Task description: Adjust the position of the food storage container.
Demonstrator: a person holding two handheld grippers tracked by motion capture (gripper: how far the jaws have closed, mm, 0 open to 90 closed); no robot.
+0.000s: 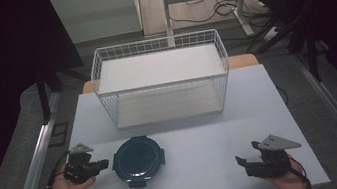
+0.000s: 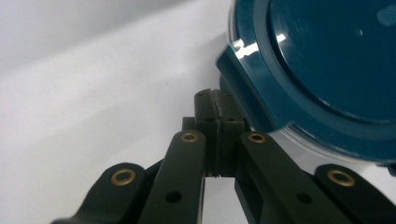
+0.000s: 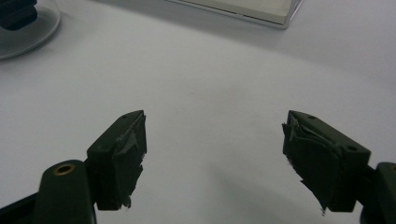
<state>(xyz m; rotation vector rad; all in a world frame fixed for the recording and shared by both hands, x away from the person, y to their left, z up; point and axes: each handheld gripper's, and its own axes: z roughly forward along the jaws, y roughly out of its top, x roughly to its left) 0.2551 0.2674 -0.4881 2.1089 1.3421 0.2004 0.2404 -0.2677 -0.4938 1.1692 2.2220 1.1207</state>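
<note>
In the high view, a round dark teal plastic container with a clip-on lid is seen toward the near edge of the white tabletop, before a white wire basket. The left tongs lie just beside it; the right tongs sit well apart near the right corner.

In the left gripper view, the left tongs are seen closed, empty, beside the container's rim.

In the right gripper view, the right tongs are held wide open over bare tabletop.

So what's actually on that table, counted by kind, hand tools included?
Round dark teal lidded container: 1
White wire basket: 1
Hand-held grippers: 2, the left gripper with jaws closed beside the container, the right gripper with jaws open over bare table
Total: 4
</note>
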